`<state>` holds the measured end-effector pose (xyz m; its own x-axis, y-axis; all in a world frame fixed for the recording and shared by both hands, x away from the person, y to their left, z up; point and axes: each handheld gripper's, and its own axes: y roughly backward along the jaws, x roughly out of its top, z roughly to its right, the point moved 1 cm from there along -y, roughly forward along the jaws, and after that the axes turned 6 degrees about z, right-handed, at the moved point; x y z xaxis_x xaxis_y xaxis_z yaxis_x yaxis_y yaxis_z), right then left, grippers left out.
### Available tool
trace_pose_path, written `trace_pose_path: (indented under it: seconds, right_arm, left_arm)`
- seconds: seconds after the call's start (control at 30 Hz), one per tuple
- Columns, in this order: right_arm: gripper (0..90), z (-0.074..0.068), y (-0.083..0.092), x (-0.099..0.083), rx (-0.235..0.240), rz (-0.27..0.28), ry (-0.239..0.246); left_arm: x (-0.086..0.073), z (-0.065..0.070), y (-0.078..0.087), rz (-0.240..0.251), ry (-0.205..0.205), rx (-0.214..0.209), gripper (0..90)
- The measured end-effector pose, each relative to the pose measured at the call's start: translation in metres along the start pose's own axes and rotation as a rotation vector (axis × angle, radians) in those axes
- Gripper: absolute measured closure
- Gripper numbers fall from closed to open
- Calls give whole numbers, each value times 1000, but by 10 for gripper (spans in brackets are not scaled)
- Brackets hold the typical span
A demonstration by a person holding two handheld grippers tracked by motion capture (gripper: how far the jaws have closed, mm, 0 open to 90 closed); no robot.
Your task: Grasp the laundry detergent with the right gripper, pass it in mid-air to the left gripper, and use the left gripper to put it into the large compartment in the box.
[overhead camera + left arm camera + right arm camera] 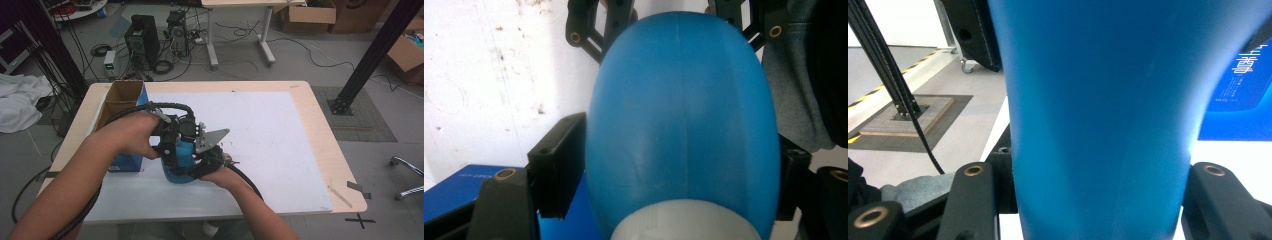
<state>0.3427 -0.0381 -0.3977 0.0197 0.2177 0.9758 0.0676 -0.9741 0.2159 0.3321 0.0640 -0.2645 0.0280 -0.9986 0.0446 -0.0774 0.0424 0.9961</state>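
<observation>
A blue plastic bottle (181,159) is held over the white mat (280,150) between both grippers. In the left gripper view its rounded body (681,115) bulges between the two black jaws, with a white cap (684,222) nearest the camera. My left gripper (674,175) has both pads against the bottle's sides; in the high view it (170,142) reaches in from the left. My right gripper (1098,200) is shut on the bottle's wide body (1098,100), and it (200,160) comes from the right under its grey plate (212,140).
An open blue carton (127,162) with a brown inside stands at the table's left, close to the left hand. Its blue side (1243,85) bears white characters. Wooden table edge (325,150) frames the mat. Cables, computers and cardboard boxes lie on the floor beyond.
</observation>
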Motion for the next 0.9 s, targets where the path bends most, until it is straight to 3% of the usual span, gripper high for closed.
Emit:
trace_pose_path:
  seconds: [0.27, 0.63, 0.9]
  right_arm:
    - [458, 0, 0, 0, 1, 1, 0]
    - [459, 1, 0, 0, -5, 5, 5]
    - [459, 0, 0, 1, -8, -3, 18]
  left_arm:
    - [0, 0, 0, 3, 5, 6, 292]
    - [3, 1, 0, -4, 3, -13, 383]
    - [4, 2, 1, -30, 19, -6, 390]
